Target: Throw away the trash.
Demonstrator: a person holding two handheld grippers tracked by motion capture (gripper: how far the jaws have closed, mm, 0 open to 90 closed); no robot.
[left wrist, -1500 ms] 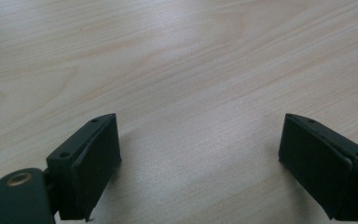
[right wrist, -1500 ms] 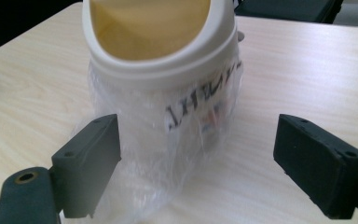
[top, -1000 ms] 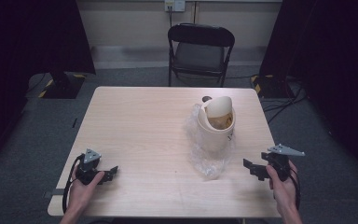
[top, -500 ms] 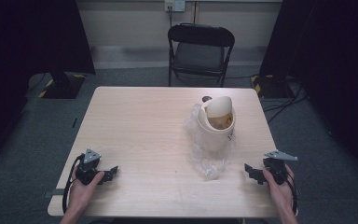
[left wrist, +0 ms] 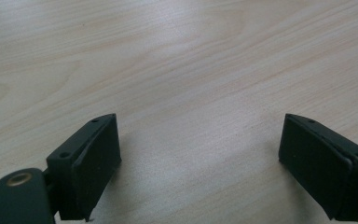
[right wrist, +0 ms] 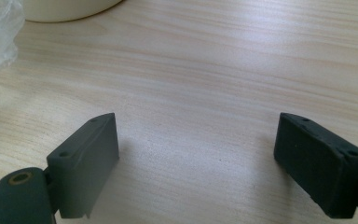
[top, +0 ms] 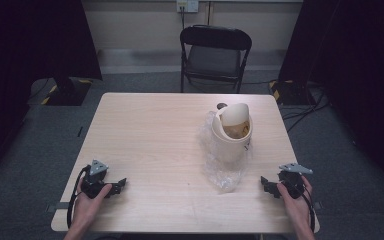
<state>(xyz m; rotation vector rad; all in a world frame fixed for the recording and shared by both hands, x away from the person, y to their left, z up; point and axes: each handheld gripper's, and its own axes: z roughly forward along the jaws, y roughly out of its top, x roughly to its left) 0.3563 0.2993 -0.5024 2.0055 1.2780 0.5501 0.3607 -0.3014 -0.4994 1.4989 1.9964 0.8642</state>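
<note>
Claws spread, bin apart

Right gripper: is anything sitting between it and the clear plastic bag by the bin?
Nothing visible does. The right gripper rests with open jaws near the table's front right edge, and only bare wood lies between it and the clear plastic bag, which lies crumpled against the cream bin.
</note>
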